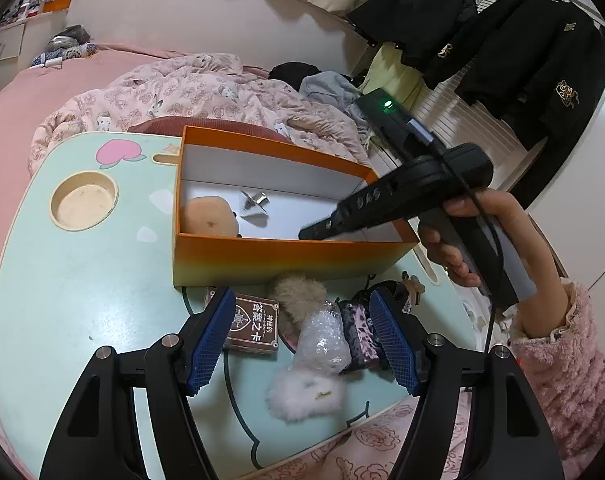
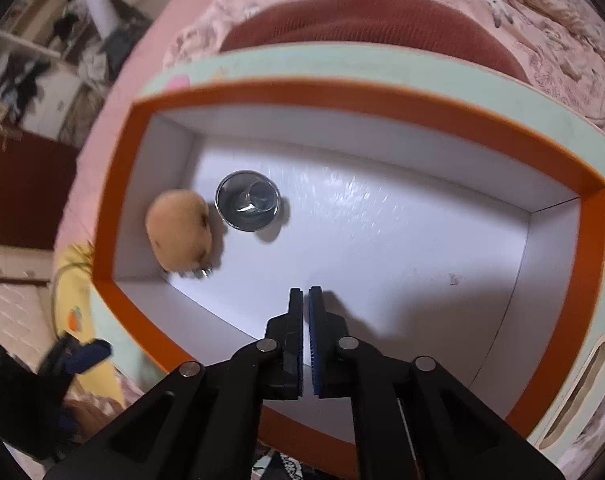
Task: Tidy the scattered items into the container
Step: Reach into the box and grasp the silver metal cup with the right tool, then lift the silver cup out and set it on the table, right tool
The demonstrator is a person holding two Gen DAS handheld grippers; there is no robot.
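Left gripper (image 1: 306, 336) fingers spread wide, right gripper (image 2: 305, 300) fingers closed together, empty

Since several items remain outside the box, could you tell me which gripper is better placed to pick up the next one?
Left. The left gripper hangs open over the bubble-wrap bundle; the right gripper is shut, empty, above the orange box.

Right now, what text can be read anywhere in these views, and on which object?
"神秘的 答案之卡" on the brown card box, printed sideways on its top.
Raised marks on the right gripper: too blurred to read.
Gold emblems on the black jackets: no legible words.
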